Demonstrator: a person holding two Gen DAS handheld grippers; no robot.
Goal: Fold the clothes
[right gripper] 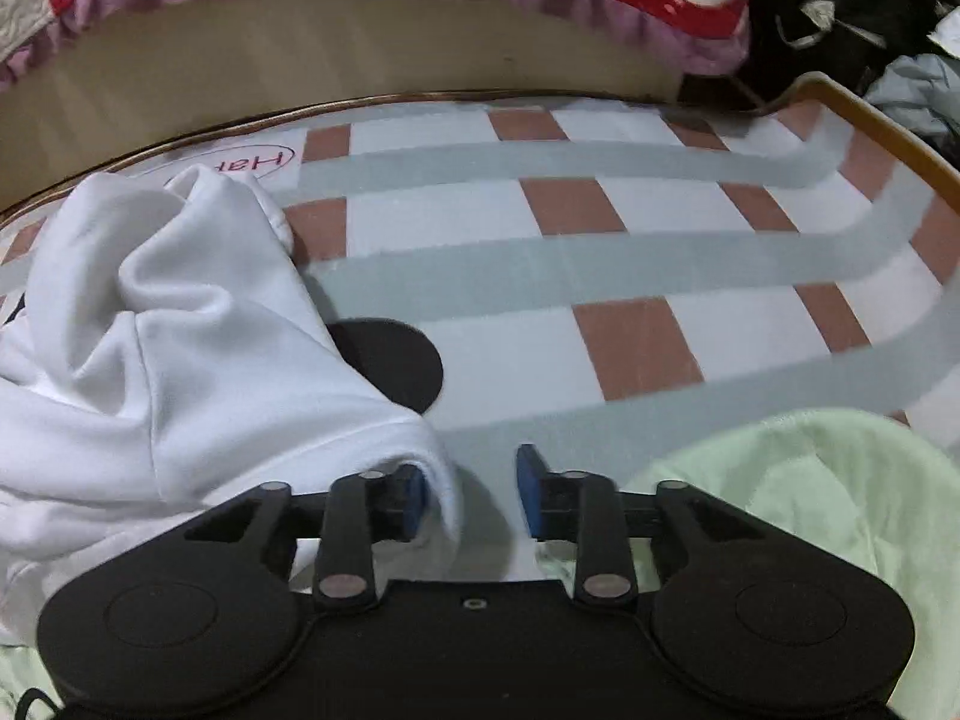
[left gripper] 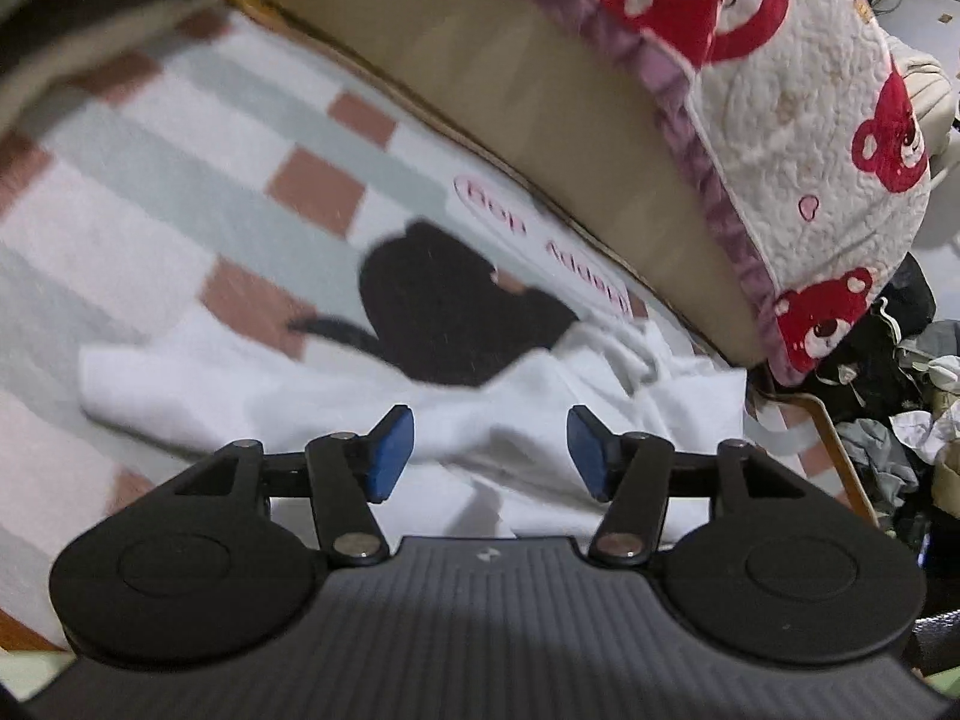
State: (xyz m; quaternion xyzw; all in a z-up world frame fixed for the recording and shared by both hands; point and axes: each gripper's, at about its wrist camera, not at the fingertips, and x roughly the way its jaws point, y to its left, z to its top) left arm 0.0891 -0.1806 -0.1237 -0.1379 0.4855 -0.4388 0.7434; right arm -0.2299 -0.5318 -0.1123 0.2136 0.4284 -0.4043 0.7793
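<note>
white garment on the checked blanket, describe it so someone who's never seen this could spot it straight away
Find the checked blanket, white with grey stripes and brown squares, in front of the tan cushion. The white garment lies crumpled on it in the right wrist view's left half, partly covering a black cat-shaped print. Unlike the pale green cloth nearby, it is plain white.

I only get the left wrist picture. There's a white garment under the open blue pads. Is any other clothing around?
Observer: Yes, a pale green garment lies at the near right in the right wrist view.
Operator: Is the right gripper holding anything?
Observer: No. The right gripper is open, and the white garment has an edge just inside its left pad.
Operator: What's beyond it?
Observer: Bare checked blanket.
</note>
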